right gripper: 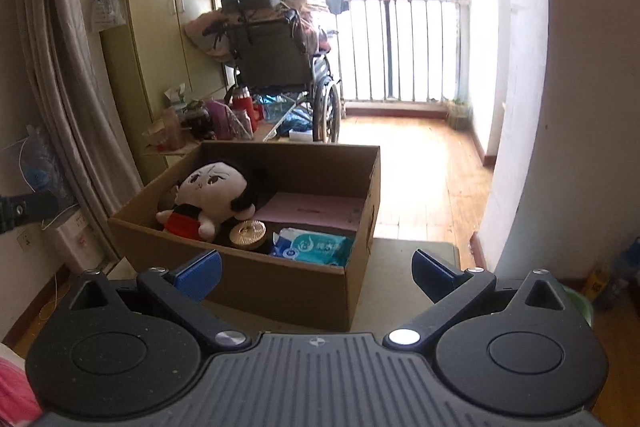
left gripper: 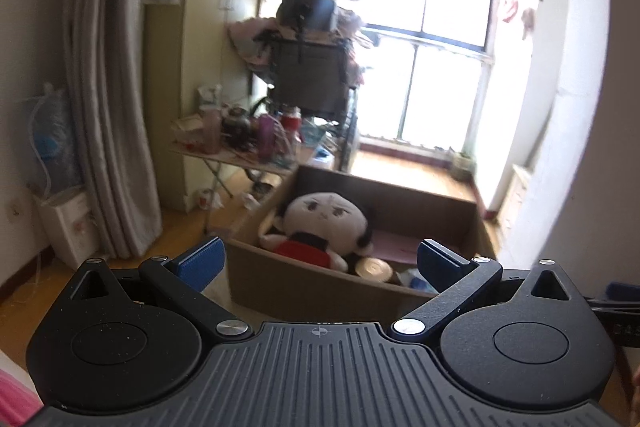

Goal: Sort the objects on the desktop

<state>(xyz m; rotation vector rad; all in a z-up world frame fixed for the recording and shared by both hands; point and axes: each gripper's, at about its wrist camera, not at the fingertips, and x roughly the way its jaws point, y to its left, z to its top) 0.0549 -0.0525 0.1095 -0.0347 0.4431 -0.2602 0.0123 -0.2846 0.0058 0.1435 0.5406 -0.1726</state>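
Blue-padded left tool (left gripper: 318,259) spread wide, empty, right tool (right gripper: 316,269) likewise, facing cardboard box (right gripper: 288,287)

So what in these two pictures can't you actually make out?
- Wording on the wet wipes pack: too small in the right wrist view; in the left view the box wall hides most of it.
- What lies under the plush doll: hidden by the doll.
- Bottles on the folding table: blurred in the left wrist view.
- Outside the window: washed out by glare.
- The table under the box: covered by both open grippers.
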